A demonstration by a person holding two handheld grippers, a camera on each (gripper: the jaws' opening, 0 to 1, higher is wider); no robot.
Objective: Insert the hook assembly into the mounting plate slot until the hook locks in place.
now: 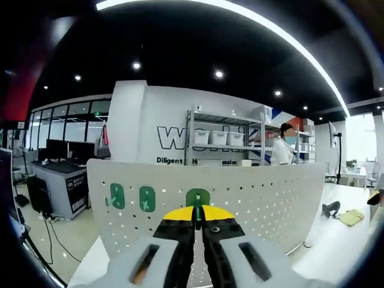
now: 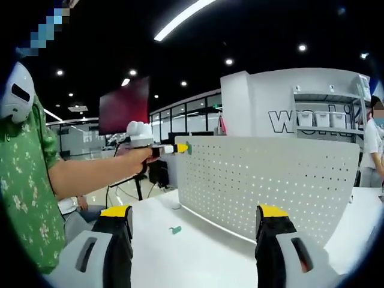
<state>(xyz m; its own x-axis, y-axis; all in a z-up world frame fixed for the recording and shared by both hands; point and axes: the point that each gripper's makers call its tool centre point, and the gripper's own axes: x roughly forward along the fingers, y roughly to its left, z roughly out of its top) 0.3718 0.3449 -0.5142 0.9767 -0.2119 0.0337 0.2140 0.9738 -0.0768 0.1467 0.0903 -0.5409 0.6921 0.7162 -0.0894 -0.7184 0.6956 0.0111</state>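
White pegboard [image 1: 264, 198] stands upright on our table [image 2: 198, 252]. Left gripper [image 1: 198, 219], jaws clamped on a green hook [image 1: 198, 198], holds it at the board face, long axis pointing straight in. Right gripper [image 2: 195, 231] idles, jaws wide apart; a spare green piece [image 2: 175, 230] lies nearby.

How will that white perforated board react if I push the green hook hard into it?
The white perforated board looks thin and curved, standing free on the white table, so it may flex or slide back. The green hook in the left gripper looks small and light; likely plastic, so ease off.
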